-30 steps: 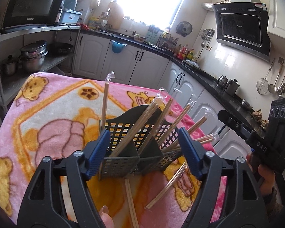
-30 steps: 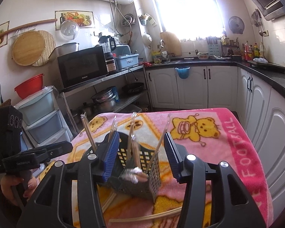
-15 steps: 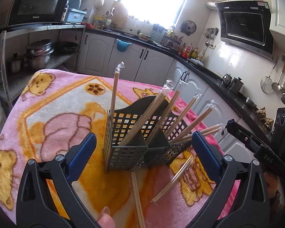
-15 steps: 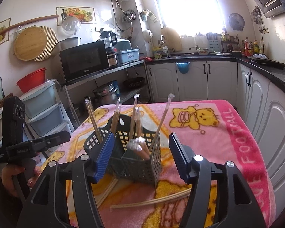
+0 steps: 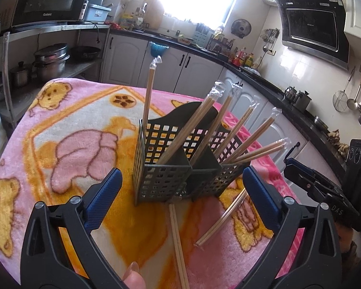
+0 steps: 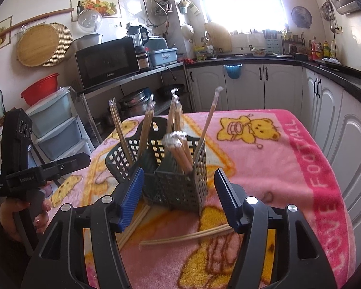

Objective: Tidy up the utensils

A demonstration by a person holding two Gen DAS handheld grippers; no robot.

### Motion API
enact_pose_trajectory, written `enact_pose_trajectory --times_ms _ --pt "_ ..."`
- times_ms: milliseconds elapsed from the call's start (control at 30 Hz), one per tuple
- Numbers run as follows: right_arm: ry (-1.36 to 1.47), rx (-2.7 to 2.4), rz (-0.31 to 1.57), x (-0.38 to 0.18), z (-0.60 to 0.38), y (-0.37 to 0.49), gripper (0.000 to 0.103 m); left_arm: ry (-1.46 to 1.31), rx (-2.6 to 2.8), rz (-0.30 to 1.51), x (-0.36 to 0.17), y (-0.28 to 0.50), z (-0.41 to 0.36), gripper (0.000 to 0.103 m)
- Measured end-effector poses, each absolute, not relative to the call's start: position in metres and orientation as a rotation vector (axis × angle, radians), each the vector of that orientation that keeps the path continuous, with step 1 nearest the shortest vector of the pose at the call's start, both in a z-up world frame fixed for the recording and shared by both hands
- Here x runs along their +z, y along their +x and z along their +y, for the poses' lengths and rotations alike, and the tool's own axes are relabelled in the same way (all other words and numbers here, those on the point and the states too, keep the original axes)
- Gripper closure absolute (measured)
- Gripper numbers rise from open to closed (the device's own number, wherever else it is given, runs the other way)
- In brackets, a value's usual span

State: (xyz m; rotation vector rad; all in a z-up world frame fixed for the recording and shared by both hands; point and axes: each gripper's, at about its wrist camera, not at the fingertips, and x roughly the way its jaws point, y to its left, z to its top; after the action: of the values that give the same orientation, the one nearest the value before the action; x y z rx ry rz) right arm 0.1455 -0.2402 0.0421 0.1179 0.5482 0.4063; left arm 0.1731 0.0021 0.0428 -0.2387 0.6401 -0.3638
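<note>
Progress stands at a late stage, judged from the layout. The dark grey perforated plastic utensil caddy (image 5: 180, 166) stands upright on the pink blanket-covered surface (image 5: 67, 130). Several pairs of plastic-wrapped wooden chopsticks (image 5: 231, 130) already lean in its compartments, their wrapped tips fanning outward above the rim.

Two items remain outside the caddy:
- One loose pair of bare wooden chopsticks (image 5: 178, 243) lies flat on the surface just in front of the caddy, one end touching or almost touching its base.
- A second loose wrapped pair (image 5: 222, 216) lies beside it at an angle, one end near the front right corner of the caddy.

The left gripper (image 5: 180, 197) has just been opening; its blue-padded jaws now stand wide apart with nothing clamped. The caddy and the near ends of both loose pairs sit in the gap ahead of it.

The right gripper (image 6: 178, 195) has also just been opening. Its jaws are apart on either side of the caddy and do not press on it. One loose pair (image 6: 185, 237) lies just ahead of its right finger.

Remaining work: collect both loose pairs and insert them in the caddy.
</note>
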Motion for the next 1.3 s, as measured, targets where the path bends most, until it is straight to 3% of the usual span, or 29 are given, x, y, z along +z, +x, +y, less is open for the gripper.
enact_pose_trajectory --times_ms 1300 --pt "0.070 0.332 0.724 -0.021 -0.263 0.158 0.040 -0.129 -0.363 0.858 -0.041 0.196 -0.043 0.011"
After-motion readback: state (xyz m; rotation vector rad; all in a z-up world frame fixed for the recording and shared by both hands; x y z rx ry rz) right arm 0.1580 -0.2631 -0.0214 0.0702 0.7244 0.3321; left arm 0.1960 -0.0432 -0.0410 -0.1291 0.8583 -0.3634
